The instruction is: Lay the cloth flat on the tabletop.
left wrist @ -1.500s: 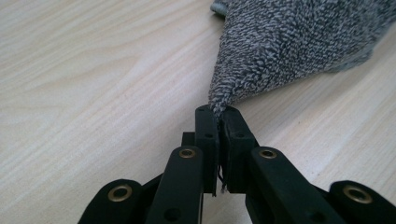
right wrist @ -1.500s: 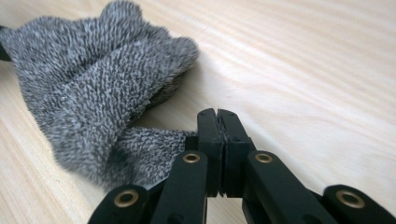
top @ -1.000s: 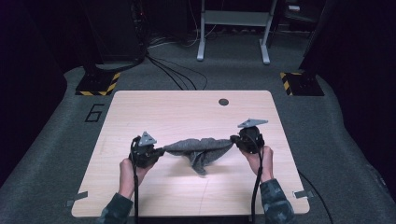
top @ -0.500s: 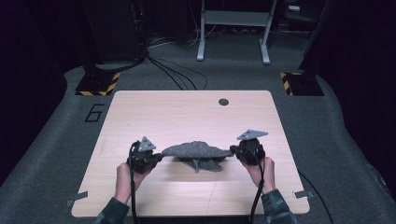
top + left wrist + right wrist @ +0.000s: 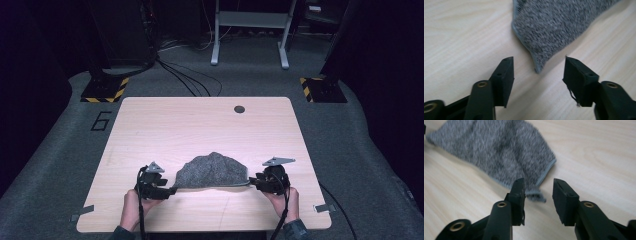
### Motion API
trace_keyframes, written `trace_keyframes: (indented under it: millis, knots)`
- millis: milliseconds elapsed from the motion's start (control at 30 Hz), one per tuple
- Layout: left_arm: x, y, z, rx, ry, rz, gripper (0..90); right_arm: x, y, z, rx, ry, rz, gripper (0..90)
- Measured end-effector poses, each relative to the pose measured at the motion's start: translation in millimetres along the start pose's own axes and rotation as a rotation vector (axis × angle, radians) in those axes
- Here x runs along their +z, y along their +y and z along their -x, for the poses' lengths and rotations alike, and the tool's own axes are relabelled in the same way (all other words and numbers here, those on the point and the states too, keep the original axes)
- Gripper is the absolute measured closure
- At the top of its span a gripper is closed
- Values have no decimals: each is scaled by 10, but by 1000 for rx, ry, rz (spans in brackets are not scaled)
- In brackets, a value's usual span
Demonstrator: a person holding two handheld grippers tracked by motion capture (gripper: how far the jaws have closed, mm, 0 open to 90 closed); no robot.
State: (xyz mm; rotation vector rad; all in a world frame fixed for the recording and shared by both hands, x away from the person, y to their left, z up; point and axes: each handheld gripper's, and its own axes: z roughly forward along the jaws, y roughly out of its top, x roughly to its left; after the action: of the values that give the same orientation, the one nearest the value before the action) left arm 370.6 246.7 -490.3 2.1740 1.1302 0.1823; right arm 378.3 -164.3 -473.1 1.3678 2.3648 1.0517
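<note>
— Pale wooden table (image 5: 150, 130): where is the grey cloth (image 5: 212, 171) seen?

— Near the front edge, between both grippers. The left gripper (image 5: 537, 75) and right gripper (image 5: 537, 192) have just been opened; nothing is pinched.

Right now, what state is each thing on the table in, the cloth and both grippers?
Grey cloth: lying on the table, bunched up in the middle, both near corners free.
Left gripper: open, jaws have just been opening, a cloth corner between them untouched.
Right gripper: open, jaws have just been opening, the other corner by one jaw, not pinched.
Table: bare light wood around the cloth.
</note>
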Motion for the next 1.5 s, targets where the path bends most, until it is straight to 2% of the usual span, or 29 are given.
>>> trace_keyframes:
  millis: [67,133,167,200,233,267,333,367,567,700,833,867,967,1067,1133,1200,1233,1267,1300,1400,1500]
  knots:
    - [13,36,-21,-12,17,14,388,35,58,-2,5,-11,6,592]
    - [86,65,-37,-29,38,7,369,141,84,10,13,-15,0,578]
    - [86,65,-37,-29,38,7,366,141,84,10,13,-15,0,578]
    - [139,83,-39,-12,67,-10,366,198,83,35,12,-19,-2,585]
    - [166,89,-44,-12,63,-14,359,278,72,58,34,-24,-22,585]
    - [218,99,-52,-21,76,-20,355,345,47,107,53,-30,-25,586]
    - [261,102,-47,-13,95,-30,353,381,26,135,73,-17,-46,579]
    - [271,100,-42,2,103,-37,352,381,16,123,71,-17,-48,575]
    - [283,84,18,32,130,-52,346,376,-49,-27,49,-5,-71,487]
    - [276,86,65,37,141,-39,341,389,-89,-109,61,-7,-77,469]
    - [280,92,107,48,132,-35,334,394,-127,-171,42,-15,-74,464]
    - [285,90,119,47,124,-34,332,391,-131,-192,51,-20,-80,464]
    - [306,79,146,63,138,-45,344,402,-131,-240,16,-49,-80,493]
    - [308,57,168,69,137,-38,399,404,-142,-314,-32,-90,-91,567]
    - [303,43,191,82,142,-31,482,401,-156,-343,-61,-121,-88,641]
    - [303,25,215,96,140,-15,545,389,-175,-362,-44,-117,-87,716]
    - [300,21,225,105,134,-15,585,387,-181,-353,-62,-104,-82,755]
    - [300,21,225,105,134,-15,617,387,-181,-353,-62,-104,-82,755]
    - [305,10,256,113,132,-7,661,385,-197,-347,-36,-76,-72,848]
    - [303,0,270,122,127,-3,757,384,-214,-294,-3,-28,-58,886]
    - [299,-8,253,114,115,2,838,382,-235,-248,15,-4,-41,897]
